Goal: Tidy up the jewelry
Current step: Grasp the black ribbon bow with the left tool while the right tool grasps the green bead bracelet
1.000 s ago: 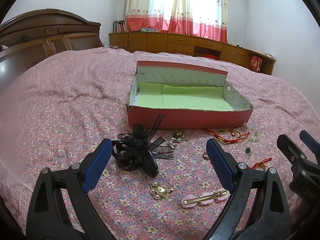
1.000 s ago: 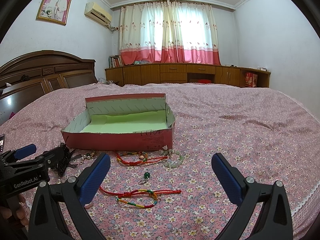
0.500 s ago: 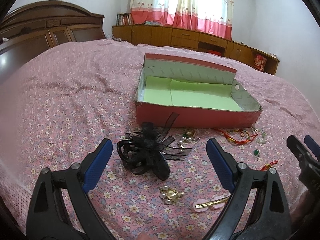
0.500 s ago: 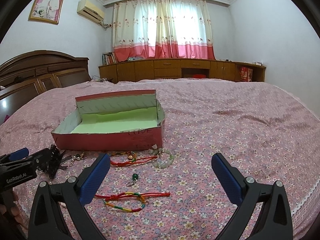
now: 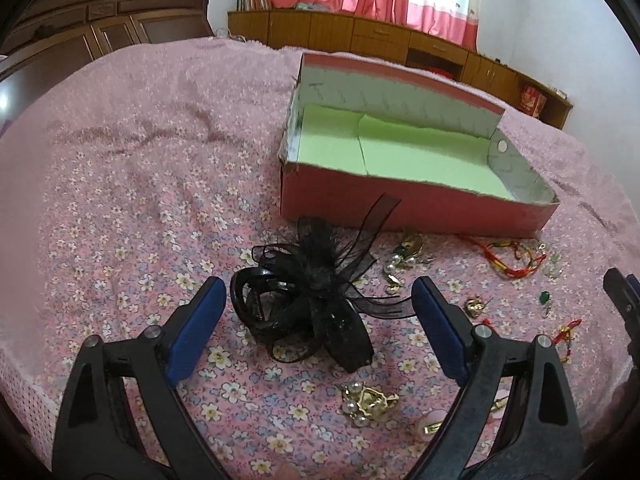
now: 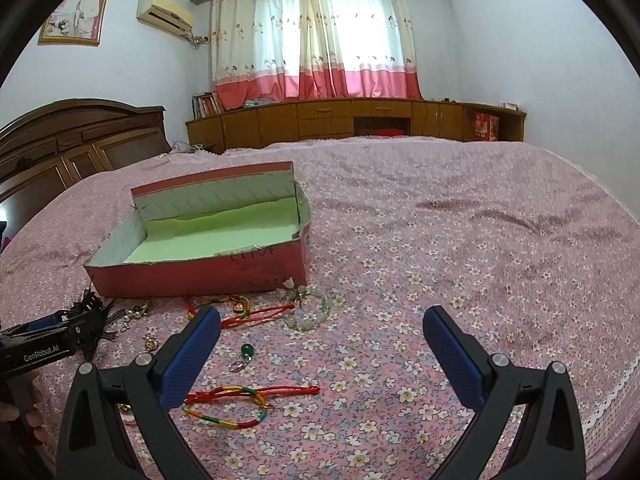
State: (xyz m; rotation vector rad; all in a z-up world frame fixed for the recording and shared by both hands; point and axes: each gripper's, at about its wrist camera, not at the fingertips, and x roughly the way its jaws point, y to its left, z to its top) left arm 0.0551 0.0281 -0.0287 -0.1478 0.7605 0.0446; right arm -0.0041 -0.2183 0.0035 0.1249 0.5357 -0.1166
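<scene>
We are observing a black mesh hair clip (image 5: 308, 304) with ribbon loops and a glossy clasp, lying on the bed (image 5: 140, 184) just in front of a red box (image 5: 416, 208). The box is sitting open, its floor lined in pale green and holding nothing that we can see. Scattered over the floral bedspread near the box's front wall, we are noting a pearl-and-gold brooch (image 5: 370, 400), a pearl earring cluster (image 5: 402, 258), a small gold piece (image 5: 475, 306), a green bead pendant (image 6: 246, 354), a pale jade bead bracelet (image 6: 310, 312), a red cord bracelet (image 6: 244, 312) and a red-yellow-green woven bracelet (image 6: 232, 404). A pink hair clip (image 5: 434, 426) is showing partly behind the left tool's right finger; its shape is hard for us to make out.

The left tool (image 5: 316, 320) is hovering low over the bed with its blue-padded fingers (image 5: 196, 328) spread wide on either side of the black hair clip, not touching it. In the right wrist view we are seeing the same tool from the side at the left edge, with a hand (image 6: 20, 412) gripping its handle.

The right tool (image 6: 320, 350) is held over the bed to the right of the box, its fingers likewise wide apart and gripping nothing. The woven bracelet is lying just beside its left pad (image 6: 188, 360), and bare bedspread is lying between the two pads.
</scene>
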